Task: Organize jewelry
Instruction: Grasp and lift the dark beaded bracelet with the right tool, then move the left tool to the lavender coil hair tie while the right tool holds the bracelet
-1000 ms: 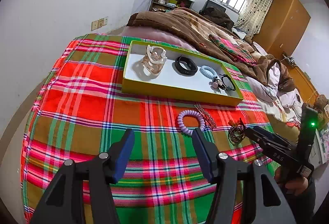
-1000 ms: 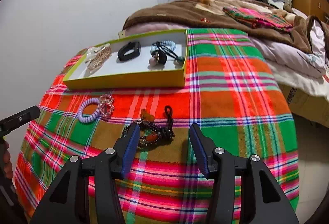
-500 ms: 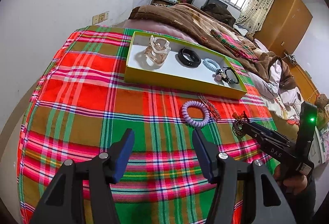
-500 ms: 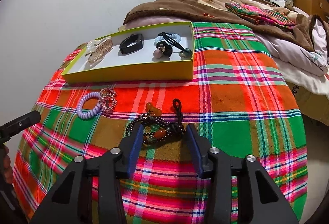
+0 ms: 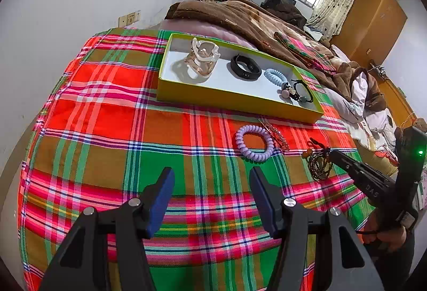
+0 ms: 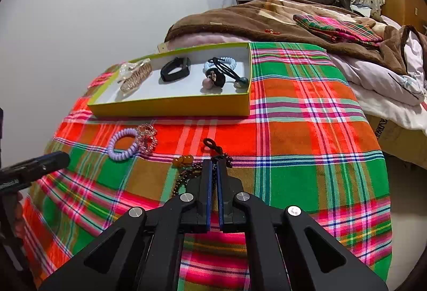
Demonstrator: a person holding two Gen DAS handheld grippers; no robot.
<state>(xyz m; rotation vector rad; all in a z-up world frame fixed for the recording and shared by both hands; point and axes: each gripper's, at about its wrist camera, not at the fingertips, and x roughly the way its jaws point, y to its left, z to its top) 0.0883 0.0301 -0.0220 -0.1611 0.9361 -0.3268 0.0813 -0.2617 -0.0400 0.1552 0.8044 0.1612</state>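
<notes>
left claw point(image 5: 210, 193) wide, blue-padded, hovering over bare plaid woven cloth point(image 5: 106, 131). shallow yellow-green cardboard tray point(image 5: 234, 101) ahead holds a clear plastic hair claw point(image 5: 201, 61), black band point(image 5: 245, 68), pale blue coil tie point(image 5: 275, 76). lilac spiral tie point(image 5: 254, 143) lies short of the tray edge.

right wrist view: right claw point(image 6: 213, 167) pinched narrow on the dark beaded bracelet with amber bead point(image 6: 186, 167), flat on the cloth, well short of the tray point(image 6: 170, 105). no legible text.
</notes>
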